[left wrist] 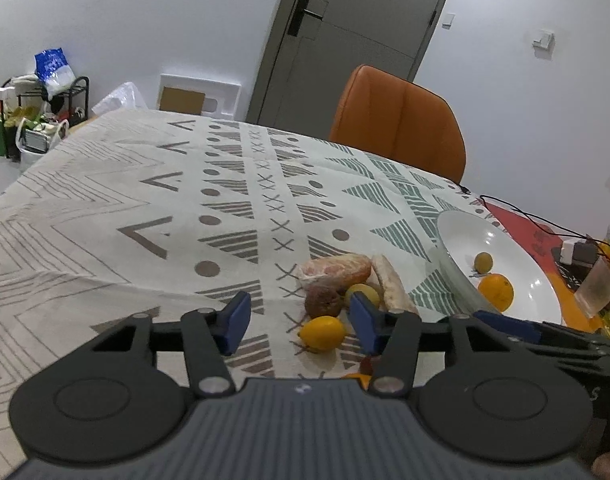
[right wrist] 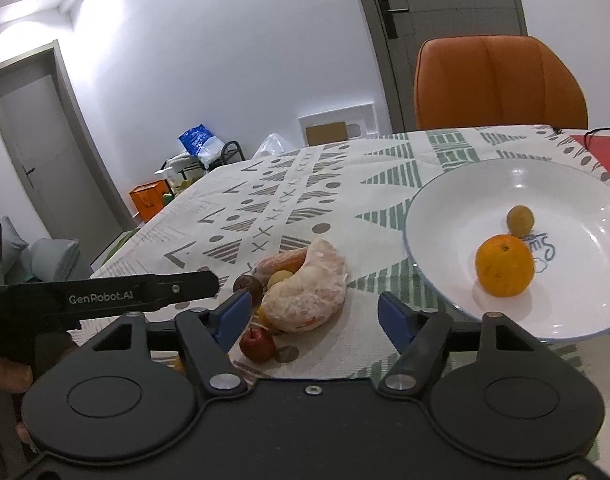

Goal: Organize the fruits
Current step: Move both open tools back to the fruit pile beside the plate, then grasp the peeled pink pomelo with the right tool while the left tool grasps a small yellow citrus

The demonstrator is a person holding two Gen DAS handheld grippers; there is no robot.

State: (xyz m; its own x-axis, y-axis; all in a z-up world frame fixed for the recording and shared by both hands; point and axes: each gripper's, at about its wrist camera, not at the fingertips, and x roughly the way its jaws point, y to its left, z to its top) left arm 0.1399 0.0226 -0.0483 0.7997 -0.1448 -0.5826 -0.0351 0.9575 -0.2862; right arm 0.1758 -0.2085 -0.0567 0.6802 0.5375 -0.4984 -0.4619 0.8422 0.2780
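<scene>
A pile of fruit lies on the patterned tablecloth. It holds peeled pomelo pieces (left wrist: 337, 270) (right wrist: 305, 296), a brown fruit (left wrist: 323, 304), a small yellow fruit (left wrist: 363, 292), a yellow lemon-like fruit (left wrist: 323, 332) and a small red fruit (right wrist: 258, 344). My left gripper (left wrist: 301, 324) is open, with the lemon-like fruit between its blue pads but untouched. My right gripper (right wrist: 315, 318) is open around the near pomelo piece, its pads clear of it. To the right, the white plate (left wrist: 505, 240) (right wrist: 465, 200) holds an orange (left wrist: 495, 292) (right wrist: 504, 270) and a small yellow-green fruit (left wrist: 483, 262) (right wrist: 520, 221).
An orange chair (left wrist: 397, 120) (right wrist: 501, 84) stands at the table's far side. A red mat (left wrist: 521, 228) with black cables, a small box and a glass jar (left wrist: 599, 288) lies right of the plate. Bags and a rack (left wrist: 45, 116) sit on the floor to the left.
</scene>
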